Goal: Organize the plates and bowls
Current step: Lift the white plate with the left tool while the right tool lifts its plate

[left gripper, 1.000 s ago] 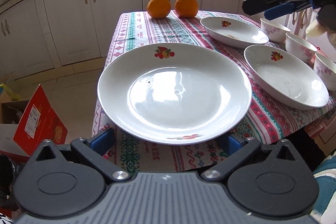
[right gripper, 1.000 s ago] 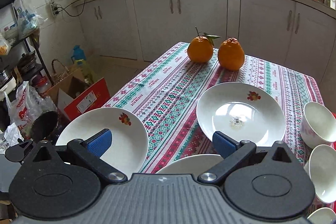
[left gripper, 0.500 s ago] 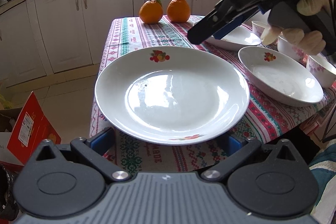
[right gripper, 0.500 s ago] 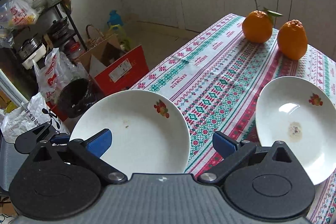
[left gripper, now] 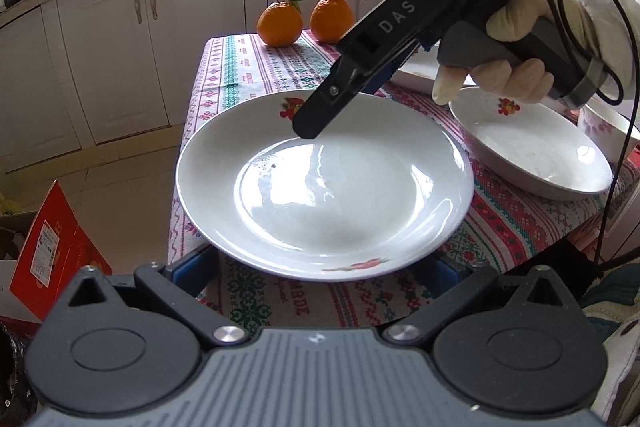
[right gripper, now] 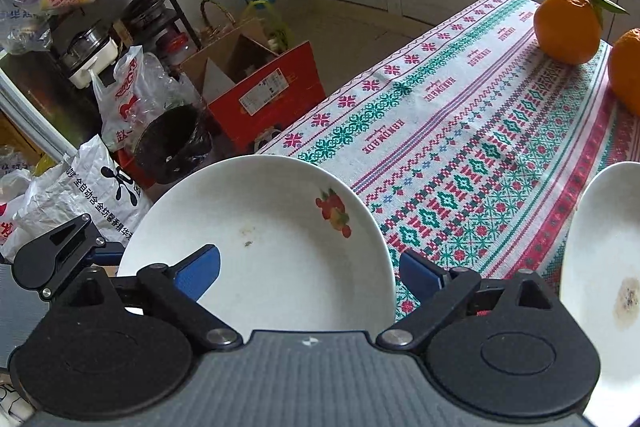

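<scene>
I see the big white plate in the middle of the left view. It sits at the corner of the counter, and its near rim hangs over the edge. My left tool is low in that frame. Its blue pads are wide apart, one under each side of the near rim, and it grips nothing. My right tool is wide open too. In the right view, at the bottom middle, its left pad is over the plate and the other pad is just past the rim. From the left view, that tool comes down from the upper right and its tip hangs over the plate.

A second plate lies at the right of the left view, with a bowl behind it. Two oranges sit at the far end.

I think the plate could slip. It is shiny and smooth, and it already pokes past the edge. If one tool bumps the rim, it could tip onto the floor. The two tools are close, so they could knock each other too.
</scene>
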Demonstrator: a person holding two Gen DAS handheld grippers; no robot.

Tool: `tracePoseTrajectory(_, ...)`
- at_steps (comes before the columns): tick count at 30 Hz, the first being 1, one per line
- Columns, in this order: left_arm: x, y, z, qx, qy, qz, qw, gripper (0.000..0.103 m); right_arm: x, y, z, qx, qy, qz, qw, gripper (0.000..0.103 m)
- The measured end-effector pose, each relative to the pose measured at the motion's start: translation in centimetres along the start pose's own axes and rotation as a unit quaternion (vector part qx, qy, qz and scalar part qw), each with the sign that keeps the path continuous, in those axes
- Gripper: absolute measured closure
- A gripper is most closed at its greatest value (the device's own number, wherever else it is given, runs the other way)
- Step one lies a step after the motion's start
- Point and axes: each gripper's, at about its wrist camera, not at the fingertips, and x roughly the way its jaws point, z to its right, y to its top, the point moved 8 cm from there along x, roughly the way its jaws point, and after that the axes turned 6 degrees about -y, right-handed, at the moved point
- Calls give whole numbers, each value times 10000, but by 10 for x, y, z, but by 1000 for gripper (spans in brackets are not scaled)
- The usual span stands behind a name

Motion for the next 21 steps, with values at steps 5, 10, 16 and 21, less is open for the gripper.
tracePoseTrajectory(5,0,1,1,146,-23,28,9999,0,8,2,0,3,243,-61,9997,15)
tracePoseTrajectory(10,1,3,2,265,-58,33,9996,0,10,4,4,69,450,-31,9990,18)
tracePoseTrajectory(16,1,3,0,307,-80,22,9995,0,8,5,7,188,610,-32,9980,18)
tracePoseTrajectory(21,0,6,-2,399,-32,35,9992,1,5,7,7,188,580,18,9981,17)
